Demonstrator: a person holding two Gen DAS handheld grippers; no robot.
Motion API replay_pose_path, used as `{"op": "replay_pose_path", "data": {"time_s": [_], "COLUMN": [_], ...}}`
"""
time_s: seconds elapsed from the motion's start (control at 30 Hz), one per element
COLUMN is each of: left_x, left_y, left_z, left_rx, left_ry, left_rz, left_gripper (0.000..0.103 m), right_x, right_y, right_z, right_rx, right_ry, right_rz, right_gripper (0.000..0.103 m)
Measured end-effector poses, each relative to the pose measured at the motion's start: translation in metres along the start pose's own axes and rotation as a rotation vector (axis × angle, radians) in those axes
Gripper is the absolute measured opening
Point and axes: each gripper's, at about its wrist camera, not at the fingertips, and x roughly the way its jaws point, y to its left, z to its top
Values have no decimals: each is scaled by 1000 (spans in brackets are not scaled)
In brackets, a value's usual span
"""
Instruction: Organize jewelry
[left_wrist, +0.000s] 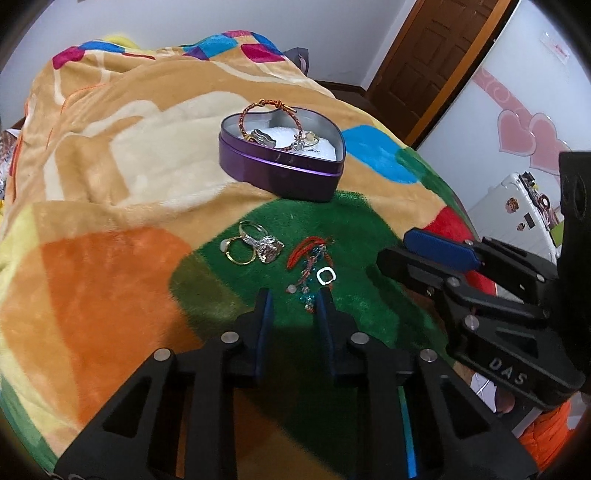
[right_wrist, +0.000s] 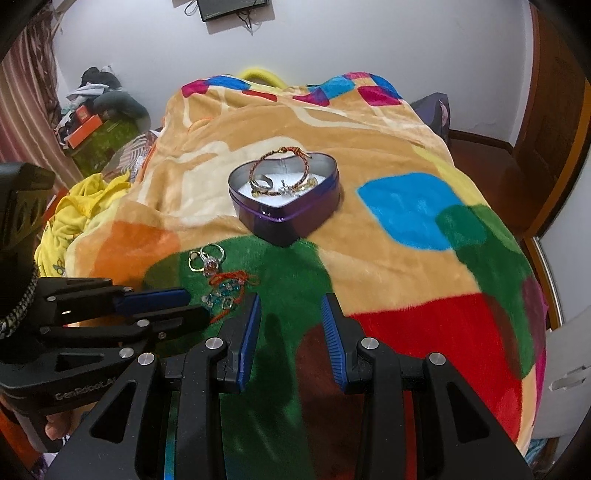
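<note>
A purple heart-shaped tin (left_wrist: 280, 173) (right_wrist: 288, 218) sits open on the blanket with a braided bracelet (left_wrist: 271, 110) (right_wrist: 280, 155) leaning on its rim and rings inside. On the green patch lie gold and silver rings (left_wrist: 255, 245) (right_wrist: 207, 260) and a red cord bracelet with blue beads (left_wrist: 312, 264) (right_wrist: 227, 291). My left gripper (left_wrist: 293, 297) is open, just short of the bead bracelet, empty. My right gripper (right_wrist: 290, 299) is open and empty, to the right of the loose jewelry; it also shows in the left wrist view (left_wrist: 424, 254).
The colourful fleece blanket (right_wrist: 406, 206) covers a bed. A wooden door (left_wrist: 424, 55) and a wardrobe with pink hearts (left_wrist: 524, 136) stand to the right. Clutter and boxes (right_wrist: 96, 122) lie at the far left, with yellow cloth (right_wrist: 74, 221) beside the bed.
</note>
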Motion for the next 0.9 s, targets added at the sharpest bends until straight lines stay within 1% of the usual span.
{"op": "replay_pose_path", "data": {"time_s": [0.03, 0.1, 0.13, 0.17, 0.33, 0.53, 0.67, 0.8, 0.9], "left_x": [2, 5, 6, 6, -6, -36, -55, -68, -73], "left_y": [0, -1, -1, 0, 0, -3, -1, 5, 12], "left_z": [0, 2, 2, 2, 3, 6, 9, 10, 7], "left_rx": [-1, 5, 7, 6, 10, 35, 42, 37, 28], "left_ry": [0, 3, 4, 3, -35, -123, -175, -207, -217], "left_rz": [-2, 5, 12, 11, 23, 66, 82, 95, 107], "left_gripper": [21, 13, 6, 6, 6, 6, 6, 6, 6], "right_x": [0, 0, 0, 0, -3, 2, 9, 15, 20], "right_y": [0, -1, -2, -2, 2, 12, 22, 34, 44], "right_z": [-1, -2, -3, -4, -4, -3, -4, -5, -2], "right_rx": [0, 3, 6, 7, -6, -37, -67, -96, -129], "right_ry": [1, 3, 5, 5, -2, 7, 22, 31, 31], "right_rz": [-2, -4, -2, -1, 4, 13, 20, 37, 46], "right_gripper": [31, 31, 31, 31, 31, 31, 31, 31, 31]}}
